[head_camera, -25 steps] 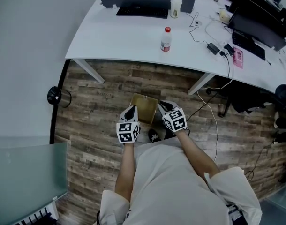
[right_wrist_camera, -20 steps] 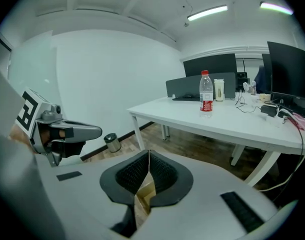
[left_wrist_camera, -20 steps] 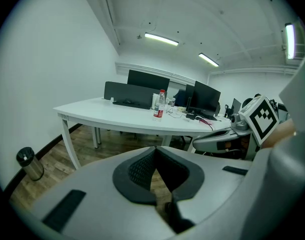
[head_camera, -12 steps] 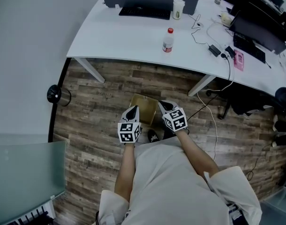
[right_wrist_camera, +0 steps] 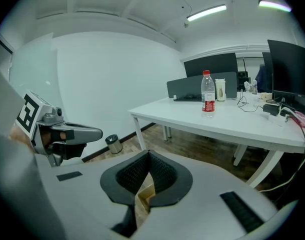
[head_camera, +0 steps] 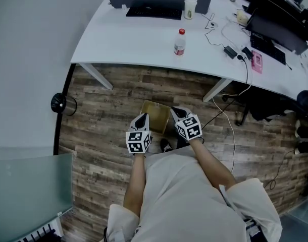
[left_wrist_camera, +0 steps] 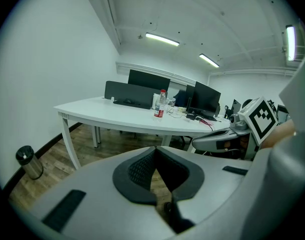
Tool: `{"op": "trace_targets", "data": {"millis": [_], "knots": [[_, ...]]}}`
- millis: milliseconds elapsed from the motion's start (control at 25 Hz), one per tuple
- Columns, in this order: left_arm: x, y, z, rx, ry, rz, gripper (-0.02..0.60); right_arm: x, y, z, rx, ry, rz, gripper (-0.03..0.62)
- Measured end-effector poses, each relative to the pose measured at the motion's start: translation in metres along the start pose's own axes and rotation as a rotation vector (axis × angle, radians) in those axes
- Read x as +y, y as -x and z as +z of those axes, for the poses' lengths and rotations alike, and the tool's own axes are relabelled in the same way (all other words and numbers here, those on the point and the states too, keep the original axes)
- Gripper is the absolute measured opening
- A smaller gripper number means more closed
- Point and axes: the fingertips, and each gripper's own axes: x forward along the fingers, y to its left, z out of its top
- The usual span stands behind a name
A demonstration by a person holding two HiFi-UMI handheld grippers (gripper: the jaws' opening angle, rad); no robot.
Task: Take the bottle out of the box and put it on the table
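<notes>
A clear bottle (head_camera: 180, 42) with a red cap and red label stands upright on the white table (head_camera: 129, 42). It also shows in the left gripper view (left_wrist_camera: 161, 104) and the right gripper view (right_wrist_camera: 208, 94). An open cardboard box (head_camera: 155, 116) sits on the wood floor in front of the table. Over its near edge I hold my left gripper (head_camera: 142, 118) and right gripper (head_camera: 175, 113) side by side. Both are shut with nothing between the jaws, as seen at the left gripper (left_wrist_camera: 155, 150) and the right gripper (right_wrist_camera: 148, 154). The box's inside is mostly hidden.
On the table are a keyboard (head_camera: 154, 12), a paper cup (head_camera: 189, 7), cables with a power brick (head_camera: 229, 51) and a pink item (head_camera: 256, 62). A small black bin (head_camera: 60, 103) stands on the floor at left. A glass desk corner (head_camera: 28, 185) is at the lower left.
Both grippers stay where they were over the box. Only the head view has swayed slightly.
</notes>
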Motion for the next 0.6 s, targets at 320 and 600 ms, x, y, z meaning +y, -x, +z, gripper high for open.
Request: {"op": "trace_targets", "data": {"millis": [320, 600], "knots": [[-0.001, -0.003, 0.003, -0.007, 0.001, -0.019, 0.012, -0.007, 0.0, 0.001, -0.001, -0.011, -0.022, 0.04], [0.001, -0.002, 0.002, -0.01, 0.013, -0.015, 0.014, -0.012, 0.003, -0.002, 0.004, -0.019, -0.036, 0.04]]}}
